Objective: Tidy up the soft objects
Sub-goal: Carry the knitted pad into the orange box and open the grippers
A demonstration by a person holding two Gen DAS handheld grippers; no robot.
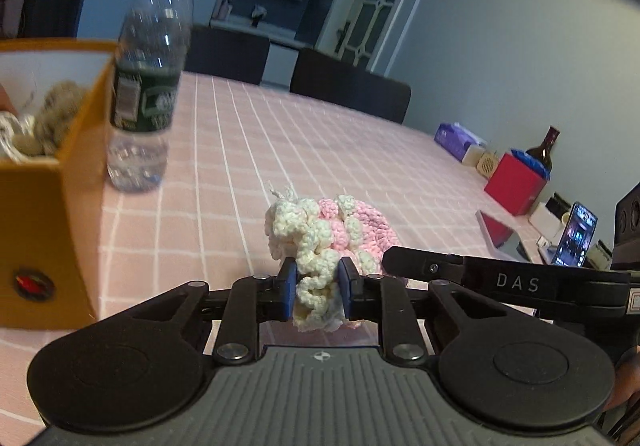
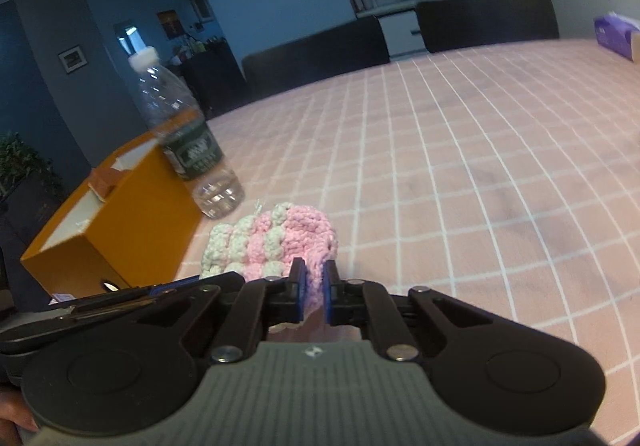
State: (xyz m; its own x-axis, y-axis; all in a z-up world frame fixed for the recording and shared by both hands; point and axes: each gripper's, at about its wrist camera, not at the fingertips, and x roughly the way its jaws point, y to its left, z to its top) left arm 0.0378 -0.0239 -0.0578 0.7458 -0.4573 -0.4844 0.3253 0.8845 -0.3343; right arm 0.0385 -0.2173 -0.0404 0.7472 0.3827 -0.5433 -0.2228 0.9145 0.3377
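Yarn: a crocheted piece (image 1: 320, 242), bumpy, in cream and pink chunky loops, bunched into a soft lump low in the middle of both views.
Left gripper (image 1: 318, 286): its blue-padded fingers (image 1: 289, 282) are clamped on the cream end of the crocheted piece, which bulges between them.
Right gripper (image 2: 315, 292): its fingers (image 2: 299, 286) are pinched nearly together on the pink edge of the same piece (image 2: 280, 242).
Table (image 1: 320, 150): covered in pink cloth with a white grid, smooth and flat; wide bare room runs up and to the right of the piece in the right wrist view.
Box (image 1: 44, 206): orange card with white inner walls, square-edged and open-topped, at the left of the left wrist view; pale soft things lie inside, too blurred to name.
Bottle (image 1: 148, 86): clear ribbed plastic, white cap, dark green label, upright just beside the box; label print unreadable.
Far right edge: a red box (image 1: 516, 182), a dark glass bottle (image 1: 542, 150), a purple tissue pack (image 1: 458, 138) and a lit phone (image 1: 576, 234).
Writing: "DAS" in pale letters on the black bar at the right of the left wrist view.
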